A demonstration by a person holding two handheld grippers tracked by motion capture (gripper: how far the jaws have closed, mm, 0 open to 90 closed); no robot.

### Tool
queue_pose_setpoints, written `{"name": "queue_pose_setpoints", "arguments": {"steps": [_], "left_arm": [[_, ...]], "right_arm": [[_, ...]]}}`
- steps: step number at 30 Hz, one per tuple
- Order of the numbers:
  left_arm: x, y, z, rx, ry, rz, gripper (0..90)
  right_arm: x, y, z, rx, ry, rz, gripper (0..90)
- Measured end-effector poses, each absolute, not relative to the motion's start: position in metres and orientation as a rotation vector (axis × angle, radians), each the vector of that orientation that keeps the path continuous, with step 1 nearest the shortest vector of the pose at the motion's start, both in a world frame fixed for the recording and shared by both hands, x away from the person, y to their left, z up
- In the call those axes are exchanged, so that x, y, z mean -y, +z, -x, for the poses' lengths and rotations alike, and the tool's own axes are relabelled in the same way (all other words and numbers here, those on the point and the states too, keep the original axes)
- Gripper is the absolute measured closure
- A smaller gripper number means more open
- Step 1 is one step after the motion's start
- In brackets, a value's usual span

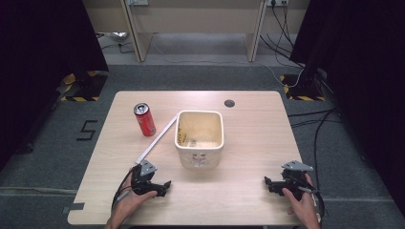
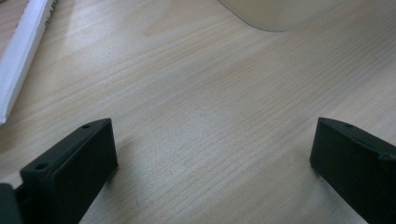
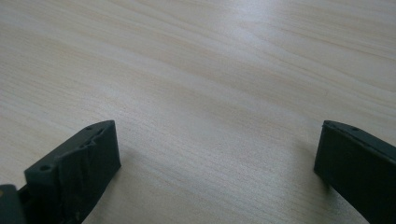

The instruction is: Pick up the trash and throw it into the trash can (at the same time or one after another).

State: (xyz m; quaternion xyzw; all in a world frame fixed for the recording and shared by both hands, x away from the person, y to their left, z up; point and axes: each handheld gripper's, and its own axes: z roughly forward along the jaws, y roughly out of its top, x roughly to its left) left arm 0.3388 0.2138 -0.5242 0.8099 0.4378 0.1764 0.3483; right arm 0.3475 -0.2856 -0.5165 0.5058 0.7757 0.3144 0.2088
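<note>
A cream square tub [image 1: 199, 138] stands mid-table with small scraps inside. Left of it a red drink can [image 1: 144, 119] stands upright, and a long white strip [image 1: 156, 140] lies slanted between can and tub. My left gripper [image 1: 165, 187] rests low on the table near the front left, open, with bare wood between its jaws [image 2: 212, 140]; the strip's end [image 2: 21, 56] and the tub's base [image 2: 280, 14] show ahead. My right gripper [image 1: 266, 183] rests at the front right, open over bare wood [image 3: 217, 140].
The wooden table [image 1: 253, 143] has a round cable hole [image 1: 229, 103] at the back. Dark curtains flank both sides, cables run on the floor at the right, and a wooden desk frame stands behind.
</note>
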Motion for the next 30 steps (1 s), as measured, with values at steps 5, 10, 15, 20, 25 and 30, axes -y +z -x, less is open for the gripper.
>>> {"name": "queue_pose_setpoints", "arguments": {"steps": [5,10,15,20,25,30], "left_arm": [[-0.214,-0.524,-0.339,-1.135,0.457,-2.100,0.0],[-0.214,-0.524,-0.339,-1.130,0.456,-2.096,0.6],[-0.218,-0.515,-0.338,-1.097,0.459,-2.085,17.6],[-0.227,-0.494,-0.339,-1.098,0.474,-2.038,15.8],[-0.237,-0.485,-0.349,-1.143,0.491,-2.019,16.0],[-0.244,-0.481,-0.364,-1.176,0.502,-2.006,19.0]], "right_arm": [[0.286,-0.517,-0.348,-2.158,0.875,-1.407,0.2],[0.286,-0.516,-0.347,-2.160,0.874,-1.408,0.2],[0.286,-0.516,-0.348,-2.160,0.874,-1.407,0.2],[0.286,-0.516,-0.348,-2.160,0.874,-1.408,0.2],[0.286,-0.516,-0.348,-2.160,0.874,-1.407,0.2],[0.286,-0.516,-0.348,-2.161,0.874,-1.406,0.2]]}}
